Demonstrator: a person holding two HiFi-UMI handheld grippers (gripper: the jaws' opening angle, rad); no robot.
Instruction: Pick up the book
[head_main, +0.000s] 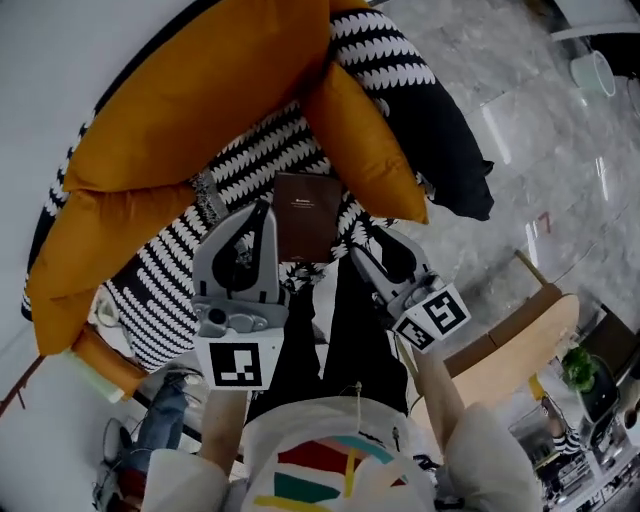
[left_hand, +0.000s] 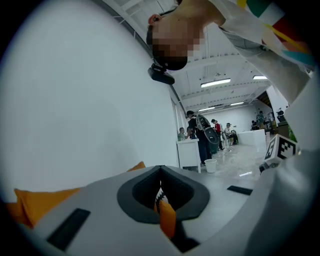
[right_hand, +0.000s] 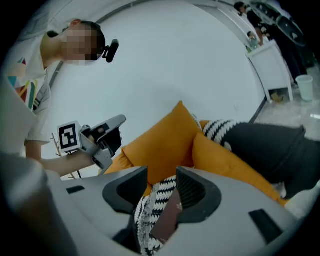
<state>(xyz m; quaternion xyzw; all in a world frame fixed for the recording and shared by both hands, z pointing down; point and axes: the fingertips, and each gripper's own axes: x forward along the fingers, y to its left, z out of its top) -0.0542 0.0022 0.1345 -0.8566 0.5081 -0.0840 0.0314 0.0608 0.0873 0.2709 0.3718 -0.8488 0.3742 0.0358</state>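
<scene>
The book is lying flat on the black-and-white striped cushion, cover up, and that soft bedding is what's worrying me: any push on the cover is likely to be sinking it into the cushion or skating it further up it rather than getting a pad under an edge. The right gripper is hanging over the cushion's near end with its jaws standing a narrow gap apart and nothing between them. That gap is looking tight for the book's thickness, so I'm judging it could be catching woven fabric along with the cover, or nudging the book askew. Through its own view the book is showing just beyond and below the gap, nearest the right-hand jaw, apart from the pads. The left gripper is hovering over the same cushion beside the book's left edge, jaws pressed together on nothing, so it's offering no brace if the book is sliding.
</scene>
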